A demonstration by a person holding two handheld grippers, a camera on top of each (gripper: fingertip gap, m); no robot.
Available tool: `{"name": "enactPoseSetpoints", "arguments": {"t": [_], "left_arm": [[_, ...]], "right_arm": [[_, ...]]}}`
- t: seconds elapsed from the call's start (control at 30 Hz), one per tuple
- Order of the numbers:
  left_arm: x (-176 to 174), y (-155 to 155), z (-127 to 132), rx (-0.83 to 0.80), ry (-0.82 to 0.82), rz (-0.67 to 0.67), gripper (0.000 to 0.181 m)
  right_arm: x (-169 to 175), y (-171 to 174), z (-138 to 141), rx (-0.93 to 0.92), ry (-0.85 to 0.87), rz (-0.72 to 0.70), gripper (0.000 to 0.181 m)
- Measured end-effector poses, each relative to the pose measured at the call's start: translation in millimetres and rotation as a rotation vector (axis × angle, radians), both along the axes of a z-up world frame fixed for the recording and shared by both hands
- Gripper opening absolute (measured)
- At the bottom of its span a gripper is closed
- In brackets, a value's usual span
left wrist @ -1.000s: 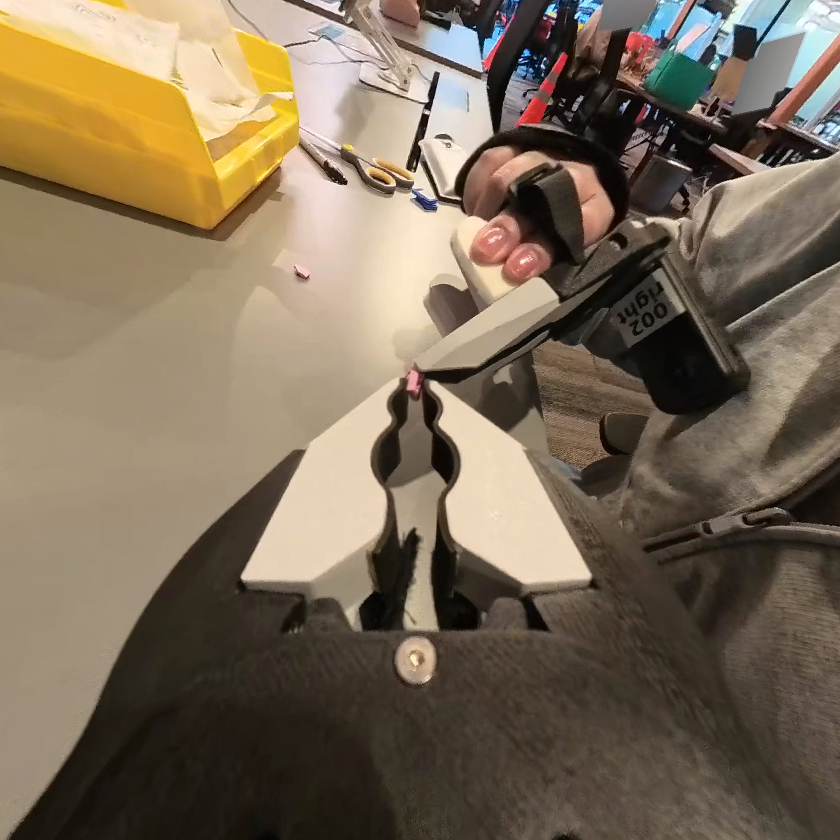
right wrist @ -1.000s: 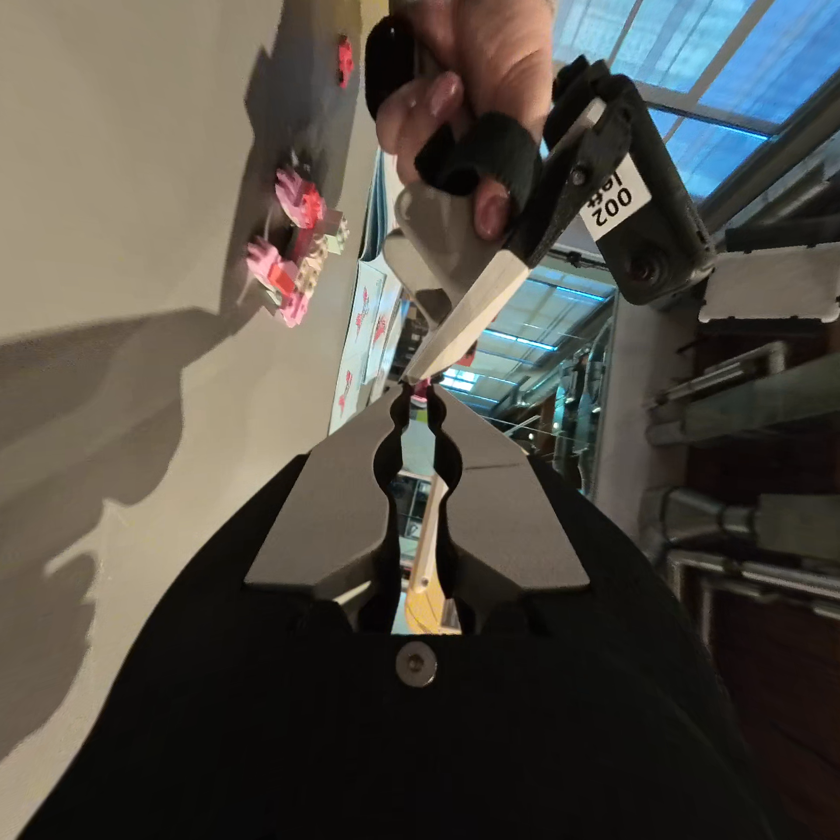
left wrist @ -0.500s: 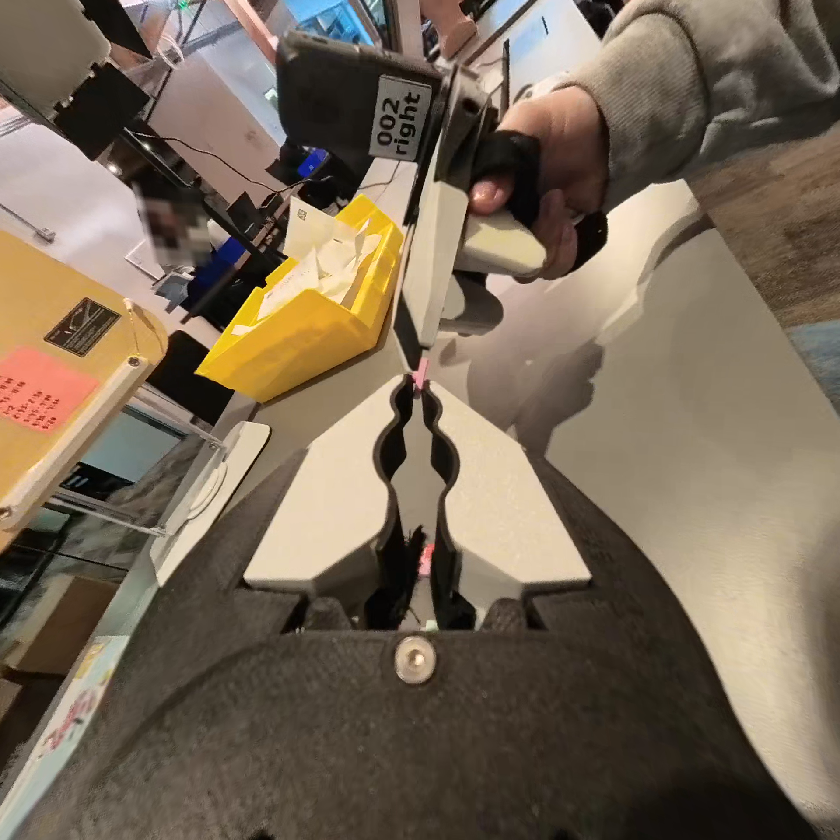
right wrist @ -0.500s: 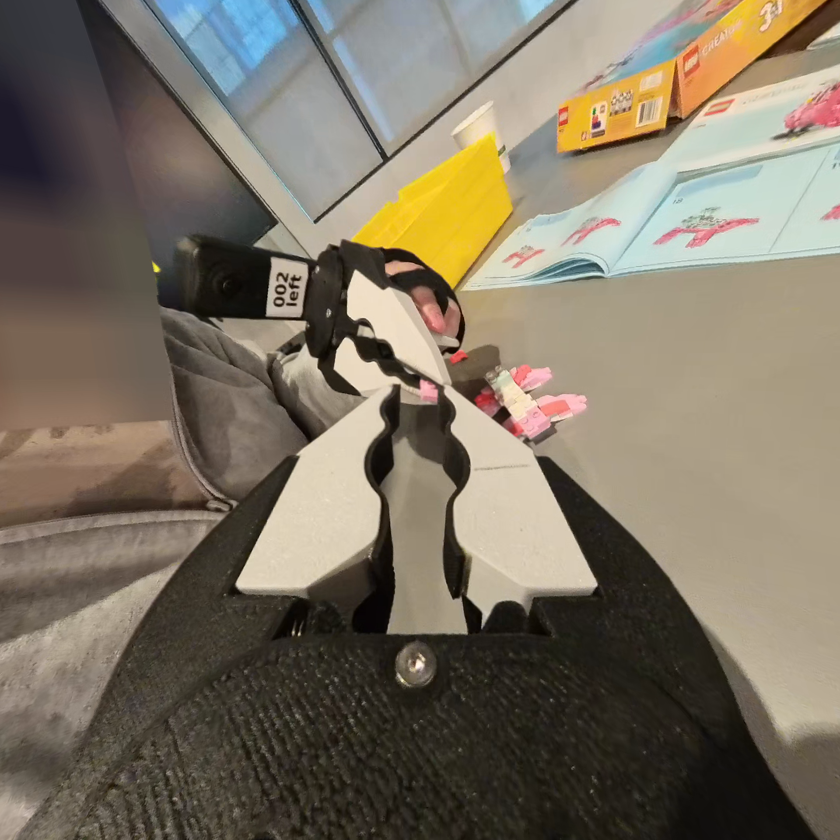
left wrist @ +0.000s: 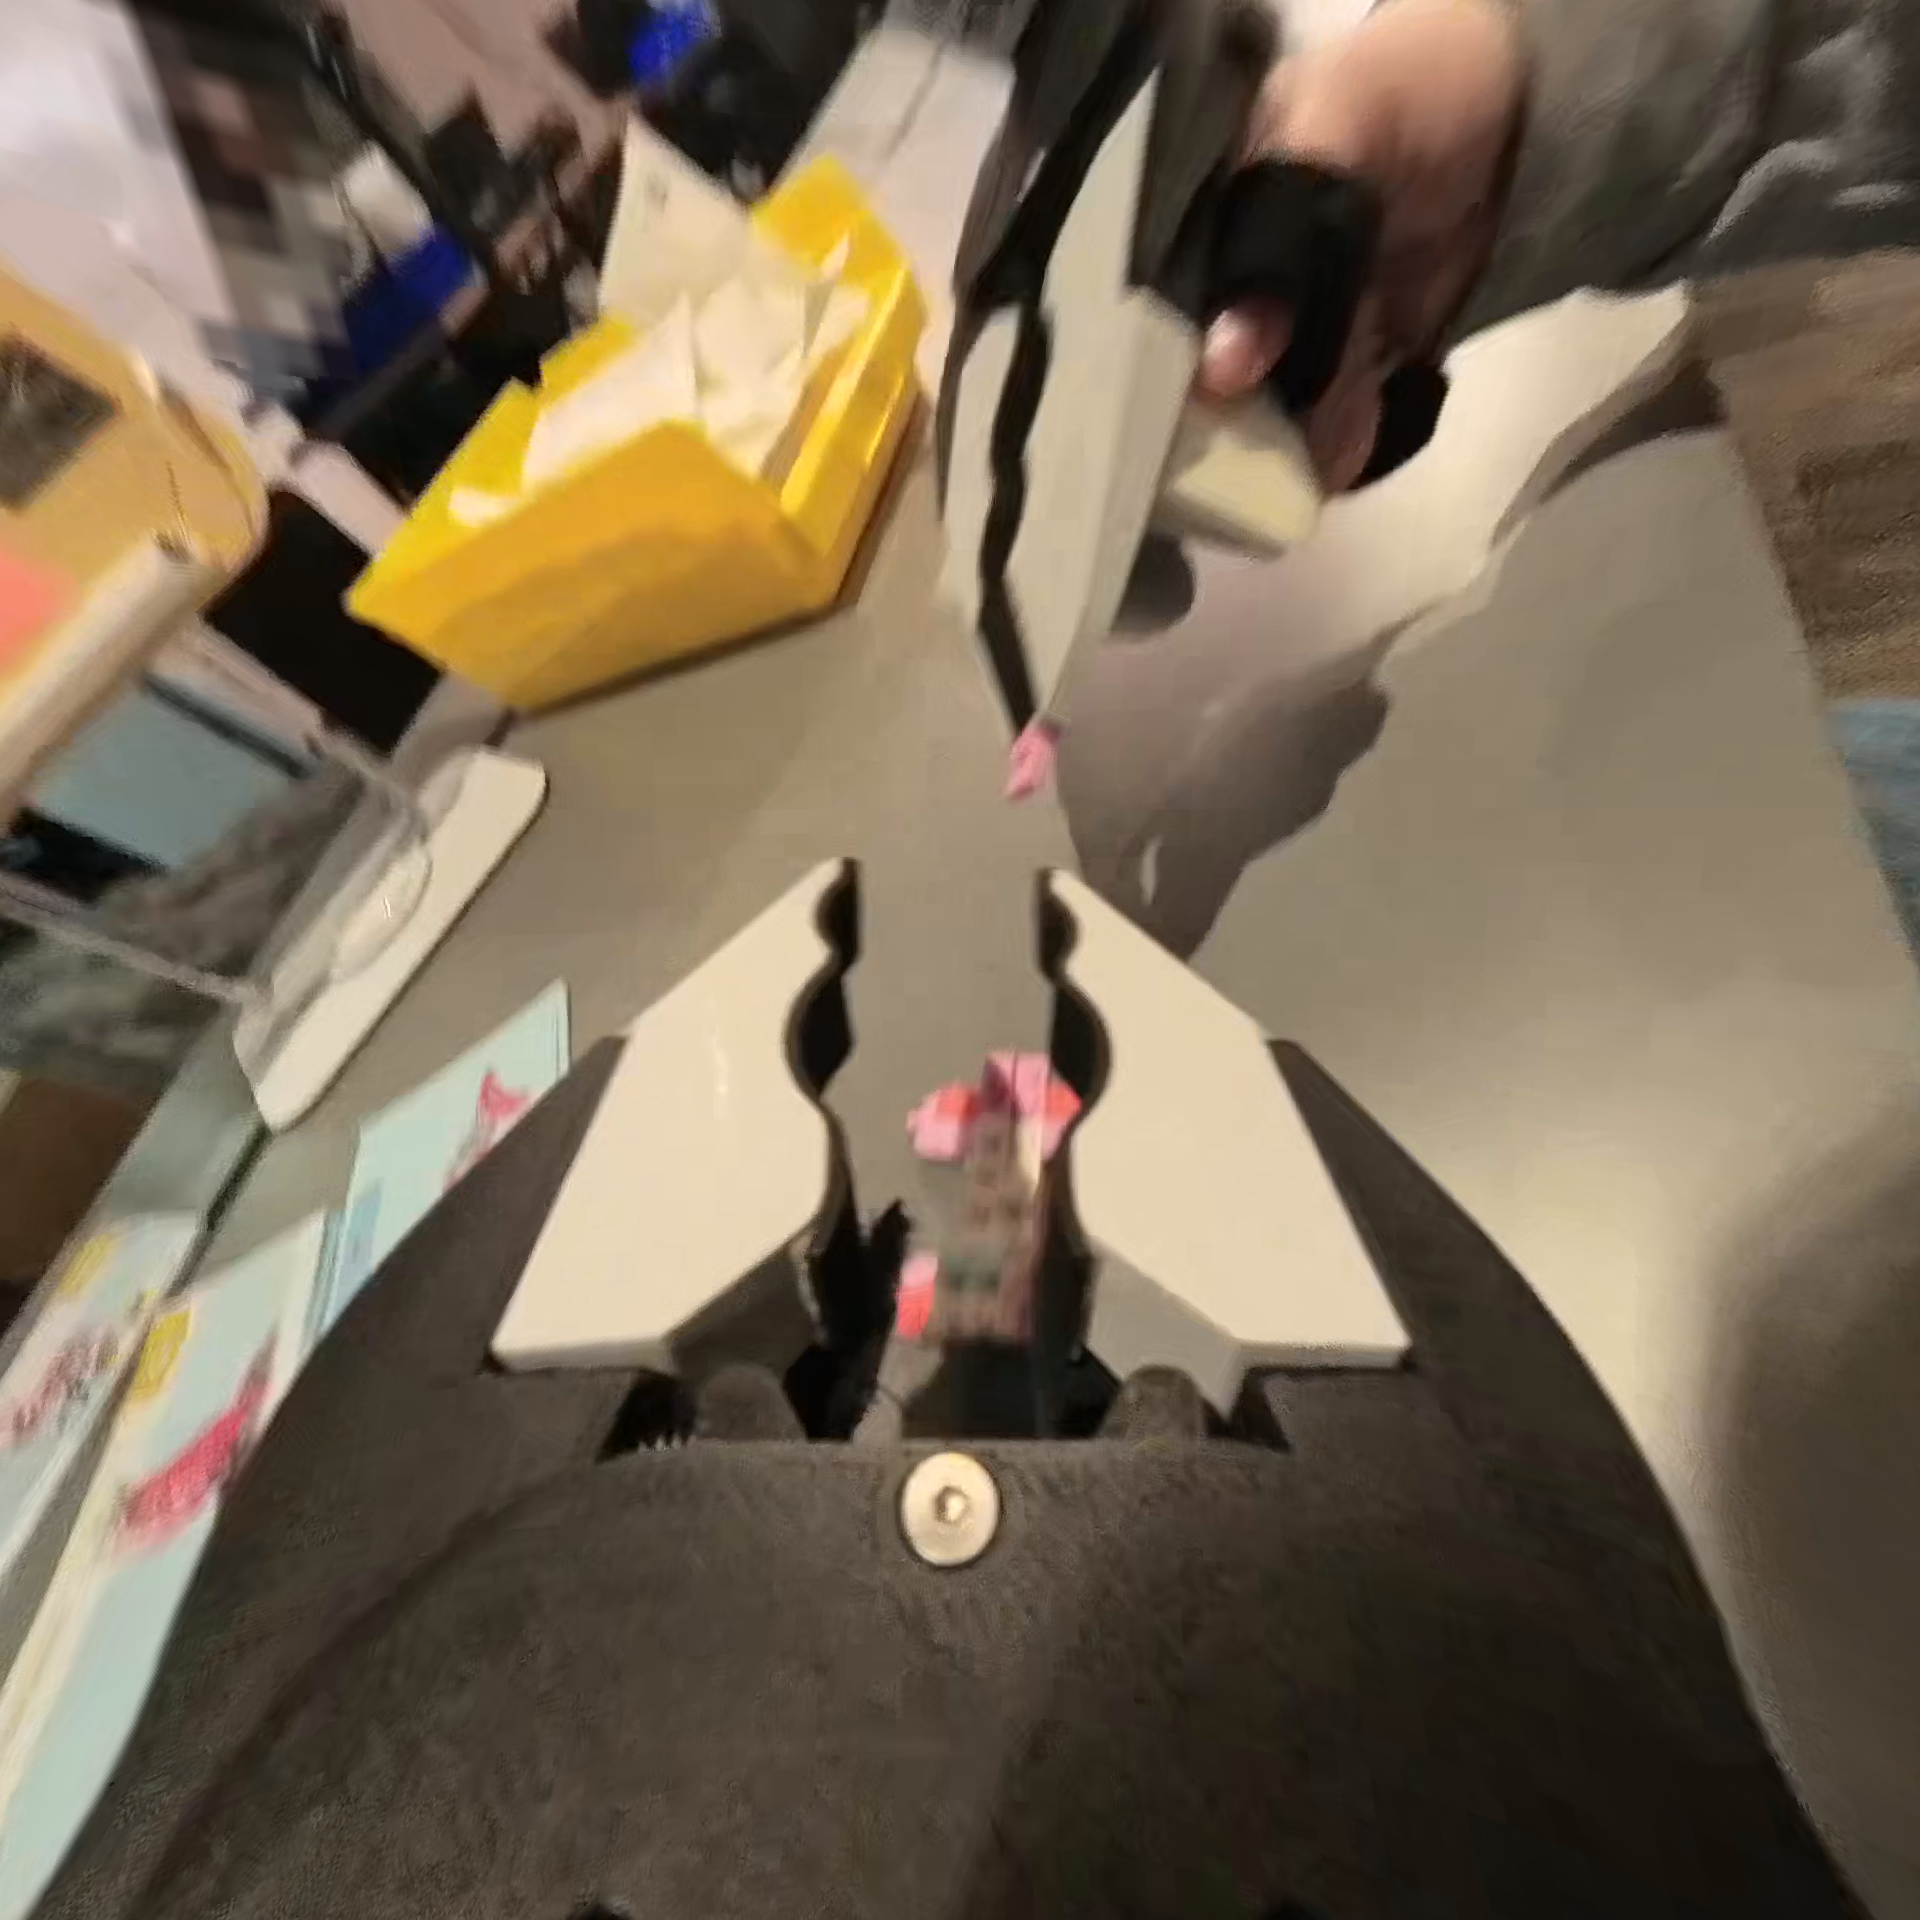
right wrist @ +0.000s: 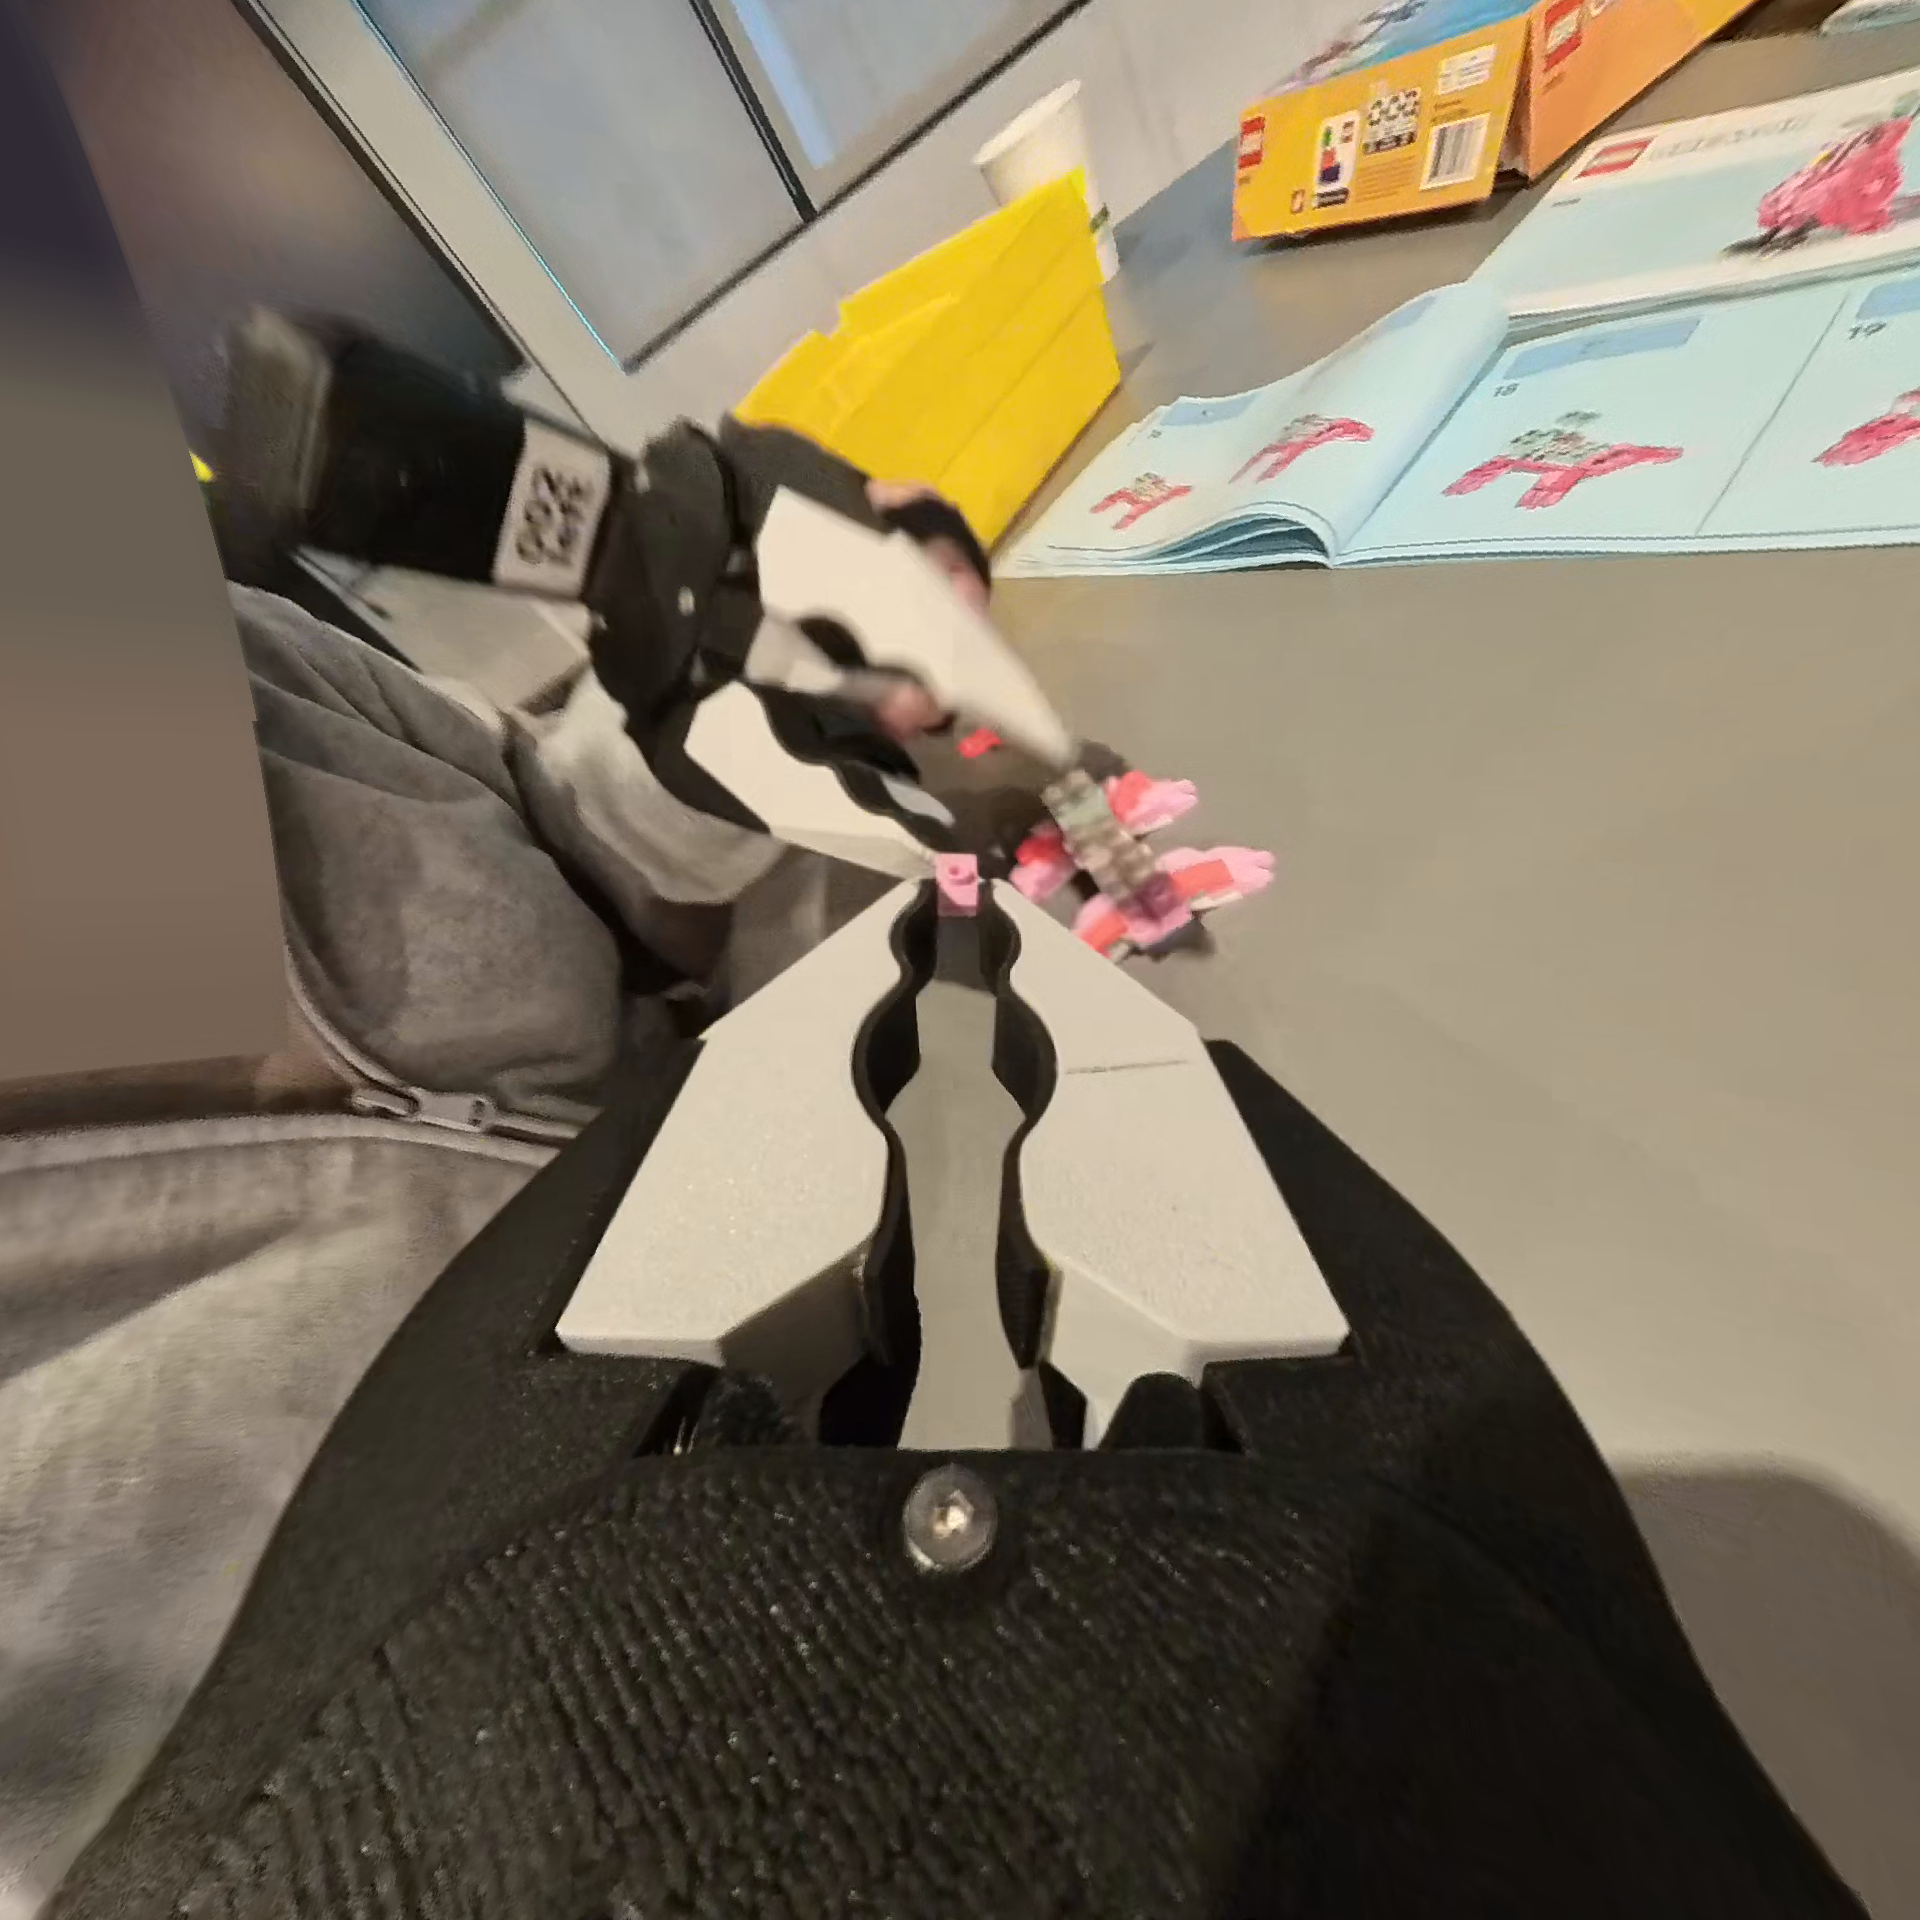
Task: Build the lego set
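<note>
Right now the right gripper (right wrist: 958, 883) is pinching a small pink brick (right wrist: 957, 884) at the very tips of its fingers, studs up, and holds it in the air above the grey table (right wrist: 1558, 935). Gripping it so far out leaves most of the brick free, which looks meant to let it be pressed onto something. From the left wrist view the same brick (left wrist: 1032, 750) hangs off that gripper's point, clear of the tabletop. The left gripper (left wrist: 948, 883) is spread wide with nothing between its fingers, and below it, seen through the gap, lies the half-built pink model (left wrist: 992, 1143). Seen from the right wrist view, it reaches down so that one fingertip is at or touching the grey-studded spine of the model (right wrist: 1132, 852); blur hides whether there is real contact. My guess is that it is there to steady the model while the brick comes over. Behind the model the open instruction booklet (right wrist: 1507, 436) lies flat, turned toward the person for reference, with the orange set box (right wrist: 1382, 145) and a paper cup (right wrist: 1039, 135) beyond it. A yellow bin (left wrist: 644, 509) stuffed with white paper sits well off to the side, out of the working area.
</note>
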State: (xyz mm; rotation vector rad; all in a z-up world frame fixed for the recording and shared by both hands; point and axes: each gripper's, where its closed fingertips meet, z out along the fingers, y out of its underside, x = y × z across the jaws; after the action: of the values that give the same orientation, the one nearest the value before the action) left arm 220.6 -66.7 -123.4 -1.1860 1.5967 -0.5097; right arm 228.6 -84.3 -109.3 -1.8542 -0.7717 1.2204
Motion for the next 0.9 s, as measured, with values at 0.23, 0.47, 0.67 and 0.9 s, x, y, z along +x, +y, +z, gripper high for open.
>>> {"name": "enactPoseSetpoints", "arguments": {"t": [0.23, 0.47, 0.67, 0.9], "left_arm": [[-47, 29, -40, -0.367, 0.31, 0.12, 0.064], [-44, 24, -71, -0.368, 0.464, 0.047, 0.052], [-39, 20, -71, -0.356, 0.459, -0.002, 0.021], [-37, 18, -71, -0.401, 0.427, -0.011, 0.019]], "right_arm": [[-10, 10, -32, 0.255, -0.269, 0.062, 0.005], [-26, 23, -48, 0.434, -0.376, 0.143, 0.005], [-31, 27, -56, 0.476, -0.409, 0.197, 0.005], [-33, 30, -63, 0.508, -0.462, 0.209, 0.006]]}}
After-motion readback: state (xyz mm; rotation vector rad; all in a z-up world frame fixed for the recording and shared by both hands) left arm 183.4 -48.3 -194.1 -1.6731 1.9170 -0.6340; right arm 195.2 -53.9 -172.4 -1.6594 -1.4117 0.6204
